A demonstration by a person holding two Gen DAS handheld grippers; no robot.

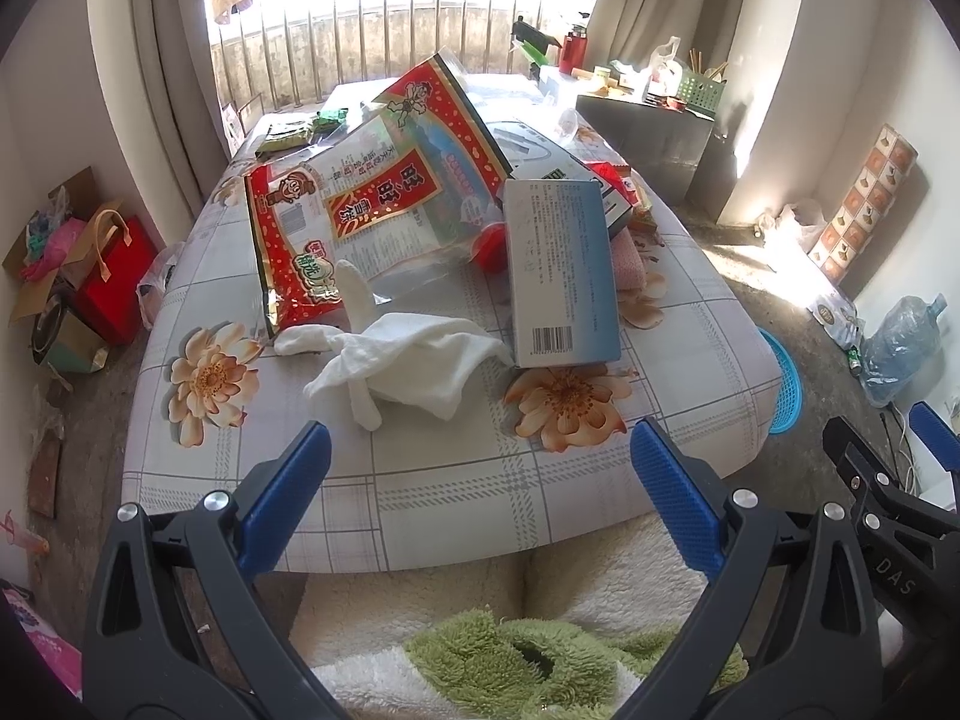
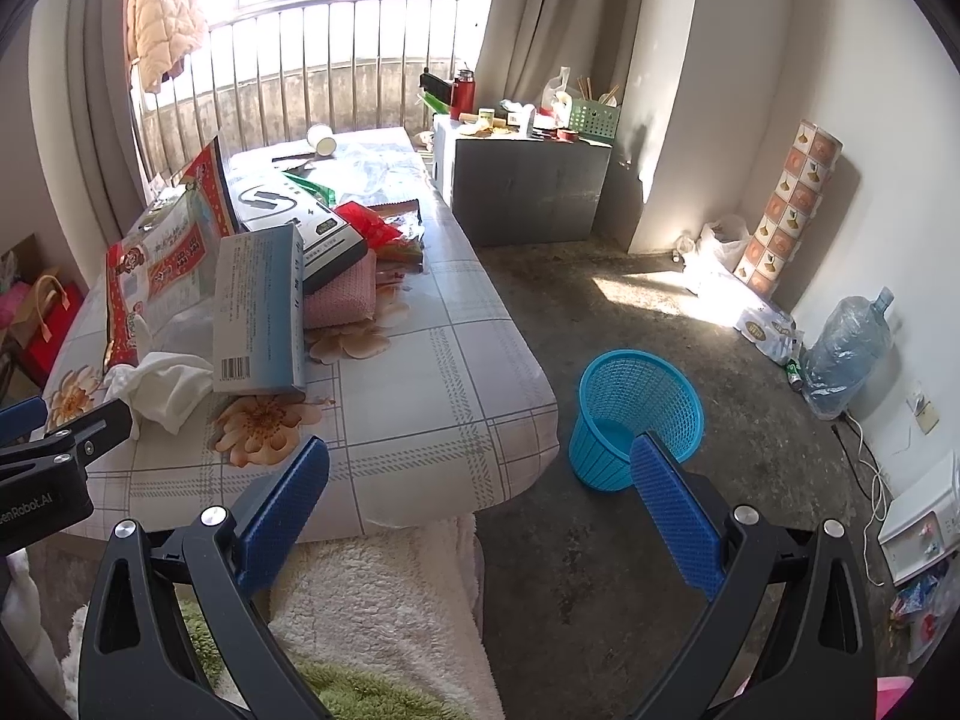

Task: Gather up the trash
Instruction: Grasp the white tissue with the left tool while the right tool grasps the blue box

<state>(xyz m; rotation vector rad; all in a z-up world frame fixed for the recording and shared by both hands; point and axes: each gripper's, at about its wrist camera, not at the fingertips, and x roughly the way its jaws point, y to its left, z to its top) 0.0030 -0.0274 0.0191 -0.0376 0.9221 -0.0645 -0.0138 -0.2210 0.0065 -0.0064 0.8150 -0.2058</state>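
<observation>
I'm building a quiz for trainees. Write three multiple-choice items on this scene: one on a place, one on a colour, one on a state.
1. Where does the mesh wastebasket stand?
A. on the bed
B. on the floor beside the bed
C. on the grey cabinet

2. What colour is the wastebasket?
A. blue
B. red
C. white

3. How is the right gripper?
A. shut on the white cloth
B. shut on the box
C. open and empty

Answers: 1 B, it sits on bare concrete floor right of the bed; 2 A, its mesh wall is blue; 3 C, its blue pads are wide apart, holding nothing.
</observation>
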